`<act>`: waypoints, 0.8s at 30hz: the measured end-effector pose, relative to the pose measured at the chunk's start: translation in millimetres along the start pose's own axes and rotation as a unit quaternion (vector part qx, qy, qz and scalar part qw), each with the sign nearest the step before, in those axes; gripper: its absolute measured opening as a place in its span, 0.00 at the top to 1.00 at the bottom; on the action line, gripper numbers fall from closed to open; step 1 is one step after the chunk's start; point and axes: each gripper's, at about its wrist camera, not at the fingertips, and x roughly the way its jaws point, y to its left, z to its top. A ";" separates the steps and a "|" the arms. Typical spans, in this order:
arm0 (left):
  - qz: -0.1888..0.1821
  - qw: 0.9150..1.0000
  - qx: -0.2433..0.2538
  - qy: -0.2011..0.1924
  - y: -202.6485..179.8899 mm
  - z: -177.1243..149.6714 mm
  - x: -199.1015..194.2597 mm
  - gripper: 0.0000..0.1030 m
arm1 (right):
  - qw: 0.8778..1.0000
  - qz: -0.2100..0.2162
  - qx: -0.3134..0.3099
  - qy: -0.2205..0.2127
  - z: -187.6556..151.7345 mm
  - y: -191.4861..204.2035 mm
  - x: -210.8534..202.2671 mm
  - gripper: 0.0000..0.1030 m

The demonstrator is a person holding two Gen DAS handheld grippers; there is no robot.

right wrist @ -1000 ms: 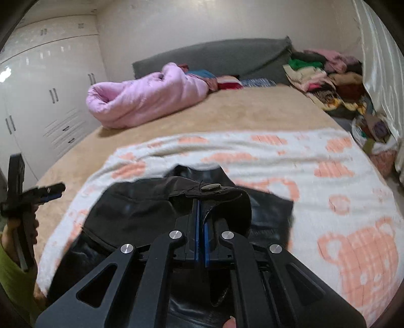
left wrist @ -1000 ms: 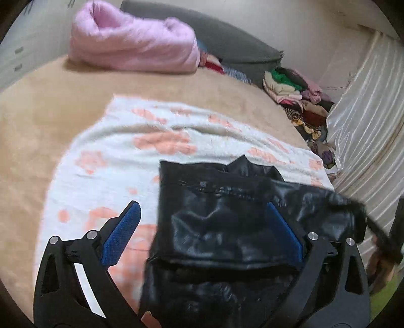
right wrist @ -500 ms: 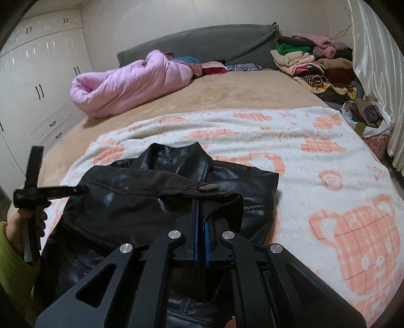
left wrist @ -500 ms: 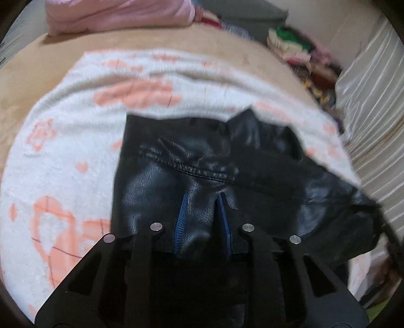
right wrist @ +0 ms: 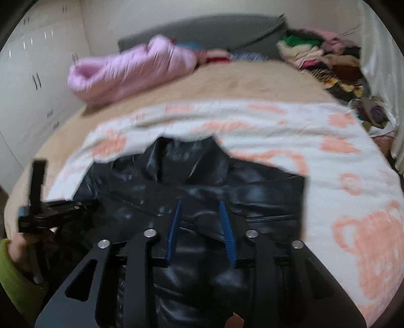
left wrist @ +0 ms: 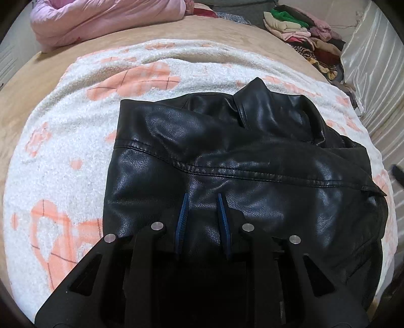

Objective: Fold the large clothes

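Note:
A black leather jacket point(left wrist: 252, 151) lies on a white blanket with orange bears point(left wrist: 75, 151), its collar pointing away from me. My left gripper point(left wrist: 202, 196) is shut on a raised fold of the leather near the jacket's near edge. In the right wrist view the jacket point(right wrist: 202, 181) is blurred. Over its middle, the jaws of my right gripper point(right wrist: 199, 203) are opening; leather lies under and between the pads, which do not press on it. The left gripper point(right wrist: 50, 212) also shows there at the far left, held by a hand in a green sleeve point(right wrist: 15, 272).
The blanket point(right wrist: 353, 201) covers the near part of a tan bed point(left wrist: 227, 35). A rolled pink quilt point(left wrist: 101, 20) lies at the far left and a pile of clothes point(left wrist: 303, 37) at the far right. A pale curtain point(left wrist: 373, 63) hangs to the right; white wardrobes point(right wrist: 38, 75) stand left.
My left gripper came down onto the jacket and closed from wide open onto its leather. My right gripper, earlier shut on the collar tab, has let go and parted its jaws.

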 end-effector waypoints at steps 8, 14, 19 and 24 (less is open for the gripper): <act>-0.016 1.000 -0.002 -0.002 4.2 -0.2 2.5 0.85 | 0.996 -0.036 0.001 0.080 -30.1 5.4 81.3 0.77; -0.024 0.999 0.004 -0.023 5.2 -0.4 -14.6 0.85 | 0.999 0.008 0.024 0.037 -22.2 -5.8 39.0 0.70; -0.025 0.998 0.010 -0.053 2.1 -8.8 -52.6 0.82 | 0.999 0.013 0.038 -0.015 -29.9 -17.4 -14.2 0.60; -0.039 0.998 0.038 -0.044 -12.9 -35.1 -70.2 0.82 | 0.999 0.015 0.025 -0.025 -45.4 -10.4 -36.3 0.59</act>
